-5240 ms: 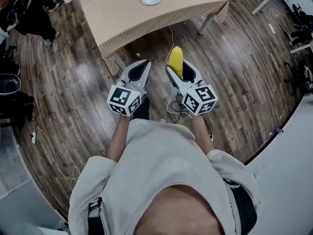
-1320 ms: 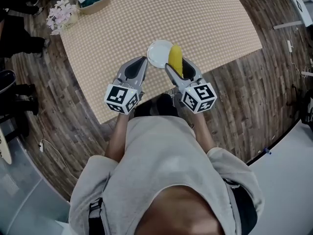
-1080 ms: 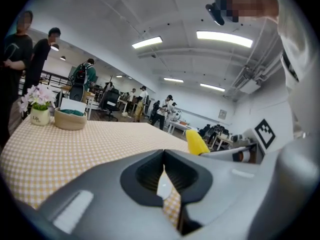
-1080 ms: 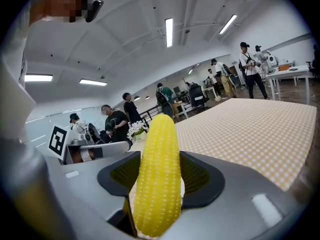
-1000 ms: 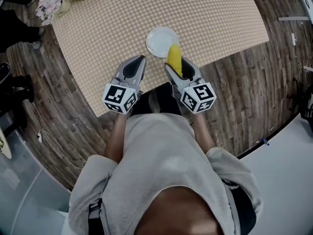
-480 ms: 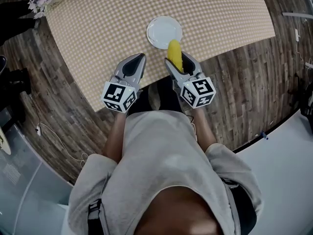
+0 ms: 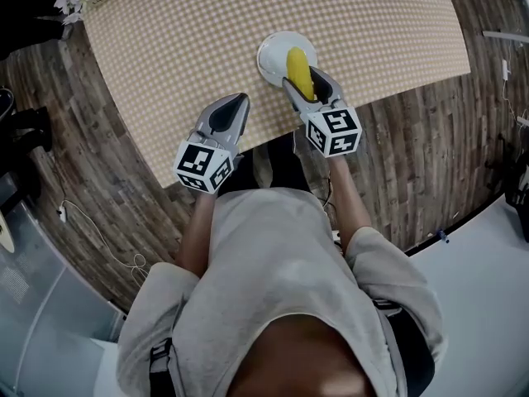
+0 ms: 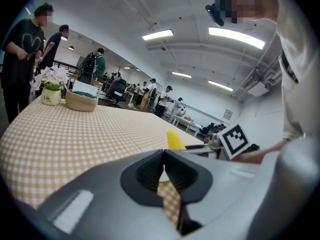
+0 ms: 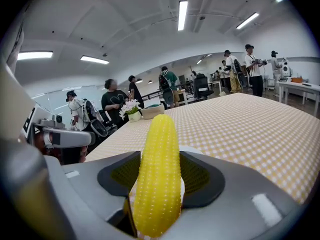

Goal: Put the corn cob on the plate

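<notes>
Reaching forward from the person's grey top point(image 7: 264, 263), both grippers lie over the near edge of the checked tablecloth point(image 7: 190, 31). Left gripper point(image 8: 164, 155): jaws pressed together, nothing between them, set to the left of the plate. Right gripper point(image 7: 307, 79): jaws clamped on the yellow corn cob point(image 7: 298, 66), which points away from the person, its far end over the white plate point(image 7: 271, 50); contact between cob and plate cannot be judged. Beyond, at the table's far end, a pot of pale flowers point(image 8: 50, 80) stands beside a woven basket point(image 8: 81, 101). People stand behind the table.
</notes>
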### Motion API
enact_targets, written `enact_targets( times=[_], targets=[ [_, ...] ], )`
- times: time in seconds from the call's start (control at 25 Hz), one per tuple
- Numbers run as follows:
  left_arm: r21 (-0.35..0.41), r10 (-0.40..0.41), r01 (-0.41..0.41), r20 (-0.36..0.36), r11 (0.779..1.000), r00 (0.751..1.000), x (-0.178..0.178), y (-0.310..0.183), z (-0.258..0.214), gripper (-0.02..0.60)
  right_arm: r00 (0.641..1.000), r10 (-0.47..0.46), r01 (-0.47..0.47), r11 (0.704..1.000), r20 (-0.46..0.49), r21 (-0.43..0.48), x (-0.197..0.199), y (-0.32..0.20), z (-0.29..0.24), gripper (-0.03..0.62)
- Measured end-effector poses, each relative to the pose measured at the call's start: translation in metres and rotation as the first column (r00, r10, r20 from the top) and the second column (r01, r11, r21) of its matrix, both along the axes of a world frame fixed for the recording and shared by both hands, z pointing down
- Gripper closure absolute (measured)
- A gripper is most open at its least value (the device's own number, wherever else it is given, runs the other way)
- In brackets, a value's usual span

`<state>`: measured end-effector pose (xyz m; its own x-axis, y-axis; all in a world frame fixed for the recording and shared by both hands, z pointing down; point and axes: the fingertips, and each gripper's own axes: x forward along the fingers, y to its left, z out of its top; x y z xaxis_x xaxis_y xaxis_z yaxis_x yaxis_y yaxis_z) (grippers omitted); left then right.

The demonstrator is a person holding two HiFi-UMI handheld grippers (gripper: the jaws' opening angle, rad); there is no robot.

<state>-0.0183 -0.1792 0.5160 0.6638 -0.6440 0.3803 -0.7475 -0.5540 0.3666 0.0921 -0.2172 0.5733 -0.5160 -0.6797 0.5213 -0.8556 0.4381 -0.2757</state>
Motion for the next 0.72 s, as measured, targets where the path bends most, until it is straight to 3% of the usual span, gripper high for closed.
enact_targets(
  times=[0.44,0.72],
  targets=[
    [-0.017,-0.035,0.035,-0.003,0.999,0.999,-0.016,0.001,0.005,0.574,0.999,-0.019,0.02,1.0,-0.038,0.005,-0.013,-0.054,0.02,0.347],
    [-0.028,-0.045,0.045,-0.011,0.999,0.999,-0.021,0.003,0.008,0.574,0.97,-0.134,0.132,0.991,-0.201,-0.024,-0.019,-0.057,0.038,0.347]
  ],
)
